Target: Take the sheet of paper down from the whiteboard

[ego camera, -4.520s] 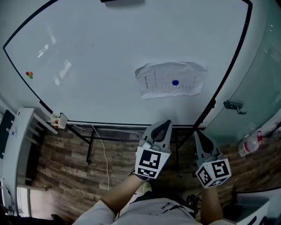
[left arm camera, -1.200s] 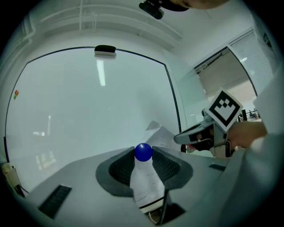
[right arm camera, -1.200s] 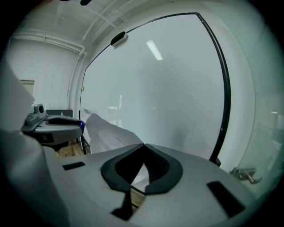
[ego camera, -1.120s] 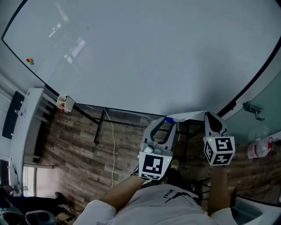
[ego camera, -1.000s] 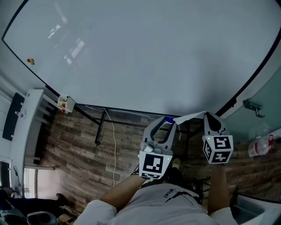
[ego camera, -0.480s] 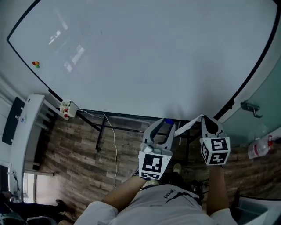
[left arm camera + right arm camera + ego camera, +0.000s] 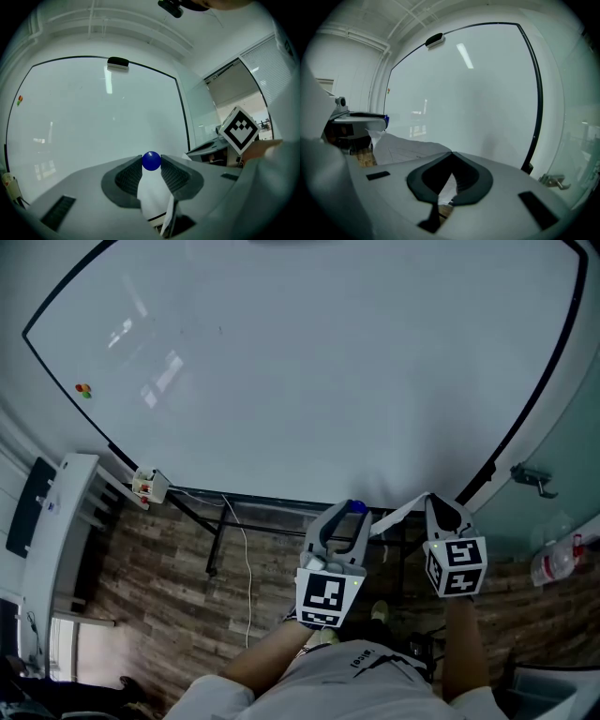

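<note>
The whiteboard [image 7: 309, 362] is bare where the sheet hung. Below its lower edge, my right gripper [image 7: 433, 500] is shut on a corner of the sheet of paper [image 7: 398, 512]. The sheet stretches left to my left gripper [image 7: 349, 509]. In the right gripper view the creased, printed sheet [image 7: 410, 147] runs out leftward from the closed tips of my right gripper [image 7: 451, 153]. My left gripper [image 7: 151, 161] is shut on a round blue magnet [image 7: 151, 161] at its tips. The sheet's edge [image 7: 152, 197] lies between the jaws below the magnet.
Small red and green magnets [image 7: 83, 389] sit at the board's left edge. A small box [image 7: 148, 487] rests on the tray at the board's lower left corner. A white cabinet [image 7: 52, 521] stands left, and a glass wall with a handle [image 7: 530, 479] right. A bottle [image 7: 553, 563] lies on the floor.
Earlier the sheet hung on the board under the blue magnet; now both are off it. Over the last second the right gripper and the sheet rose slightly; the left barely moved.
</note>
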